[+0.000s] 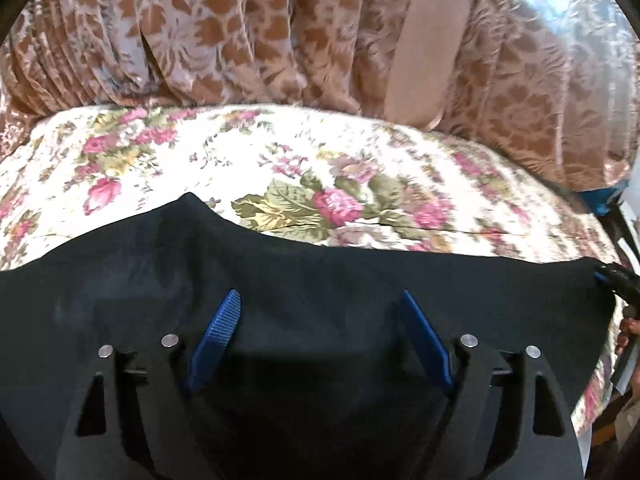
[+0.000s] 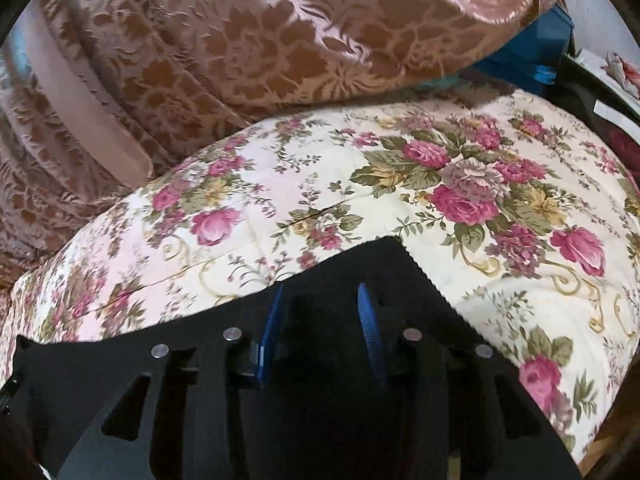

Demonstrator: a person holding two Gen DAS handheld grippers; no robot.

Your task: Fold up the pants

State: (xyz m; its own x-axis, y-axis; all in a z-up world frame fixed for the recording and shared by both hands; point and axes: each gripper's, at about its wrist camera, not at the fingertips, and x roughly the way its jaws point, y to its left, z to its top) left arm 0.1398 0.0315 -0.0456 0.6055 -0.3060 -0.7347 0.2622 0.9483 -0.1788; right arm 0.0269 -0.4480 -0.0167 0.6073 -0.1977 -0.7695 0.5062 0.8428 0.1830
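I'm seeing left gripper (image 1: 320,312) hovering wide over black pants (image 1: 320,268) mid-frame; right gripper (image 2: 322,312) sitting narrower, grip unclear, floral bedspread (image 2: 360,168) above

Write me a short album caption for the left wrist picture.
Left gripper with blue fingers spread above black pants laid on a floral bedspread, brown patterned curtains behind.

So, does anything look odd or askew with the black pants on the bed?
The black pants lie unevenly on the floral sheet: one corner peaks up, so the far edge is not straight. Nothing looks damaged or spilled.
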